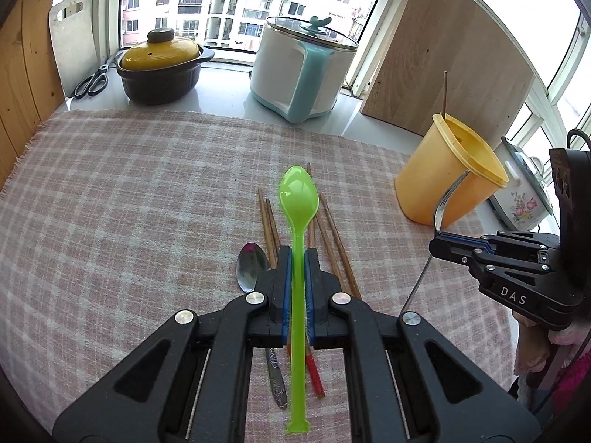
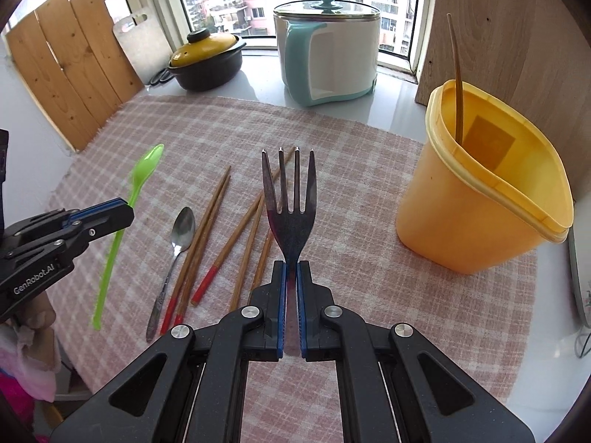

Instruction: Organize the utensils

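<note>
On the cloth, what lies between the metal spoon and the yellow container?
Wooden chopsticks lie between the metal spoon and the yellow container, then bare checked cloth; clearest in the right wrist view.

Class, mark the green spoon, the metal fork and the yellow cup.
green spoon (image 1: 298, 193), left wrist view, on its bowl.
metal fork (image 2: 290, 221), right wrist view, below its tines.
yellow cup (image 2: 472, 217), right wrist view, on its outer wall.
</note>
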The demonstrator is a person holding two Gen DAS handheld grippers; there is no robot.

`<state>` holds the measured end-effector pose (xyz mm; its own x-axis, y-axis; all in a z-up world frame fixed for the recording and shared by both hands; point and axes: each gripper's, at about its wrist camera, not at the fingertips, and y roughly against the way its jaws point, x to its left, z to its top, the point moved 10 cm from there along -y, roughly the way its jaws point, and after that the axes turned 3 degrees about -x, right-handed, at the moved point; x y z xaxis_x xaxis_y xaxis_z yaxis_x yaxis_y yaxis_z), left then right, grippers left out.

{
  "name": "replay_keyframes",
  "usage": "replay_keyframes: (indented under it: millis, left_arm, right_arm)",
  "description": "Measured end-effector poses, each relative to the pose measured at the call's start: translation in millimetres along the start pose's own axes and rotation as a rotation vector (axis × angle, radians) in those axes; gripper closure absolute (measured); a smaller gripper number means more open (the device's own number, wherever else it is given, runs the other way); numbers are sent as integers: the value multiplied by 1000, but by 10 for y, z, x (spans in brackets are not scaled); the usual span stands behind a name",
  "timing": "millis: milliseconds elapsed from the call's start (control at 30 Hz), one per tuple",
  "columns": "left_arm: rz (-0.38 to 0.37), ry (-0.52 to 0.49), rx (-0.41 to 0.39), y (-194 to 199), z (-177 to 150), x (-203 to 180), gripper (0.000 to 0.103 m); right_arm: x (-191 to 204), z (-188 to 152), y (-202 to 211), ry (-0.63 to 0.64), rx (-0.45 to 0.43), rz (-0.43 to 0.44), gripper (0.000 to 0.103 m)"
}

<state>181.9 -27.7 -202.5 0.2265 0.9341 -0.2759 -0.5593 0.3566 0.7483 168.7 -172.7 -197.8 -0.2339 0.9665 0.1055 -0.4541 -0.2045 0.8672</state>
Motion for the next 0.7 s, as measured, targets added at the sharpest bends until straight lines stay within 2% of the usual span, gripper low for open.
replay_keyframes:
  millis: [700]
  left_arm:
    - [-10, -5, -15, 70, 12, -62, 99]
  right_arm:
    - [76, 149, 218, 37, -69, -16, 99]
